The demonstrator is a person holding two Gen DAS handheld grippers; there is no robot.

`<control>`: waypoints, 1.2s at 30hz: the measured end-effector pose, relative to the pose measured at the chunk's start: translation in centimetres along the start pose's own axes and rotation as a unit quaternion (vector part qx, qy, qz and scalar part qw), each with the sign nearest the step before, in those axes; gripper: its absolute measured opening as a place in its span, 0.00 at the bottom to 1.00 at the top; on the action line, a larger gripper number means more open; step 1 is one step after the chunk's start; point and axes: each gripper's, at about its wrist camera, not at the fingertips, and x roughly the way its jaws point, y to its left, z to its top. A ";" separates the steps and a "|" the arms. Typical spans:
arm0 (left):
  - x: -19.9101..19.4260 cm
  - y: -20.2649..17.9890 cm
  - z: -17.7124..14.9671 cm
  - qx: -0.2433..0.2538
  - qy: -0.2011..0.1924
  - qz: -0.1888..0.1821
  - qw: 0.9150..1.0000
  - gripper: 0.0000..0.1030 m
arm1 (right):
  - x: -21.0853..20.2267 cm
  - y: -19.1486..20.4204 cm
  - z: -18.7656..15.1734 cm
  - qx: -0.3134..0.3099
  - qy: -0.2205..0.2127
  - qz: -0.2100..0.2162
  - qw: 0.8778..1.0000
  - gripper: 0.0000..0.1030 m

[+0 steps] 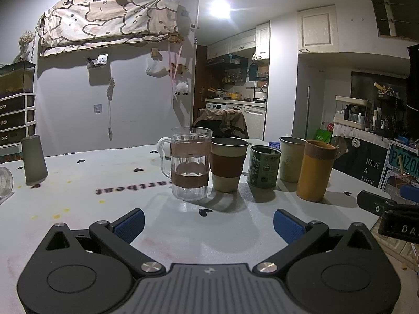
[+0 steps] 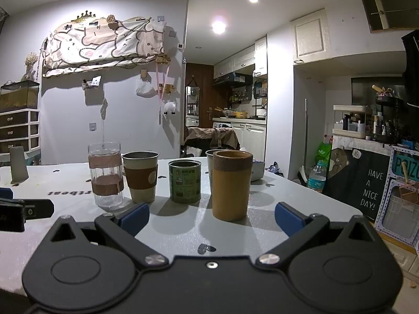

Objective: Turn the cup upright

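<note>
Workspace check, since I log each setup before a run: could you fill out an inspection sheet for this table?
Surface: white table printed with black hearts and lettering, some yellow and pink stains.
Job's things: grey cup standing mouth-down at far left, apart from the rest.
Clutter: upright row of glass mug, sleeved cup, green tin, pale cup, yellow tumbler.
Grippers: left gripper and right gripper open, empty.
Cables: nothing seen.
Surroundings: kitchen counter, draped chair, drawers.
</note>
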 end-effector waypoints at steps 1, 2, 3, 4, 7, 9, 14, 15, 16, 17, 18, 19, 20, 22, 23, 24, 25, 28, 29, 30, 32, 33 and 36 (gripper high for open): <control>0.0 0.0 0.0 0.000 0.000 0.000 1.000 1.00 | 0.0 0.0 0.0 0.000 0.000 0.000 1.000 1.00; 0.0 0.0 0.0 0.000 0.001 -0.001 1.000 1.00 | 0.0 0.0 0.0 0.001 0.000 0.000 1.000 1.00; 0.0 0.0 0.1 0.000 0.001 -0.001 1.000 1.00 | 0.0 0.0 0.0 0.001 0.001 -0.001 1.000 1.00; -0.1 0.0 0.1 0.000 0.001 -0.001 1.000 1.00 | 0.0 0.0 0.1 0.001 0.001 -0.001 1.000 1.00; -0.1 -0.1 0.1 0.000 0.001 -0.001 1.000 1.00 | 0.0 0.0 0.1 0.001 0.000 -0.001 1.000 1.00; -0.1 0.0 0.1 0.000 0.001 -0.001 1.000 1.00 | 0.0 0.0 0.0 0.001 0.000 -0.001 1.000 1.00; -0.1 -0.1 0.1 -0.001 0.002 -0.002 1.000 1.00 | 0.0 0.0 0.1 0.001 0.000 -0.001 1.000 1.00; 0.0 -0.1 0.1 -0.001 0.002 -0.002 1.000 1.00 | 0.0 0.0 0.1 0.001 0.000 -0.001 1.000 1.00; 0.0 -0.1 0.1 -0.001 0.001 -0.003 1.000 1.00 | 0.0 0.0 0.1 0.002 0.001 -0.001 1.000 1.00; -0.1 -0.1 0.2 0.000 0.001 -0.003 1.000 1.00 | 0.0 0.0 0.0 0.002 0.001 -0.001 1.000 1.00; -0.1 -0.1 0.2 0.000 0.001 -0.004 1.000 1.00 | 0.0 0.0 0.1 0.001 0.000 -0.001 1.000 1.00; -0.1 -0.1 0.2 0.001 0.001 -0.004 1.000 1.00 | 0.0 0.0 0.0 0.002 0.000 -0.001 1.000 1.00; -0.1 -0.1 0.1 0.001 0.001 -0.004 1.000 1.00 | 0.0 0.0 0.1 0.002 0.000 -0.002 1.000 1.00; -0.1 -0.2 0.2 0.001 0.001 -0.004 1.000 1.00 | 0.0 -0.1 0.2 0.003 0.000 -0.003 1.000 1.00; -0.1 -0.1 0.1 0.000 0.001 -0.004 1.000 1.00 | 0.0 -0.1 0.2 0.004 0.001 -0.003 1.000 1.00; -0.1 -0.2 0.2 0.000 0.001 -0.004 1.000 1.00 | 0.0 -0.1 0.1 0.004 0.001 -0.004 1.000 1.00; -0.1 -0.1 0.1 0.000 0.001 -0.004 1.000 1.00 | 0.0 -0.1 0.1 0.004 0.001 -0.004 1.000 1.00; -0.1 -0.2 0.2 0.000 0.001 -0.004 1.000 1.00 | 0.0 0.0 0.1 0.005 0.001 -0.004 1.000 1.00; -0.1 -0.2 0.2 0.000 0.000 -0.004 1.000 1.00 | 0.0 0.0 0.1 0.005 0.001 -0.004 1.000 1.00; -0.1 -0.2 0.2 0.000 0.000 -0.004 1.000 1.00 | 0.1 0.0 0.1 0.005 0.001 -0.004 1.000 1.00; -0.1 -0.2 0.1 0.000 0.000 -0.004 1.000 1.00 | 0.0 0.0 0.1 0.005 0.001 -0.004 1.000 1.00; -0.1 -0.1 0.1 0.000 0.000 -0.004 1.000 1.00 | 0.0 0.0 0.1 0.005 0.001 -0.004 1.000 1.00; -0.1 -0.2 0.2 0.001 0.000 -0.005 1.000 1.00 | 0.0 0.0 0.1 0.005 0.001 -0.004 1.000 1.00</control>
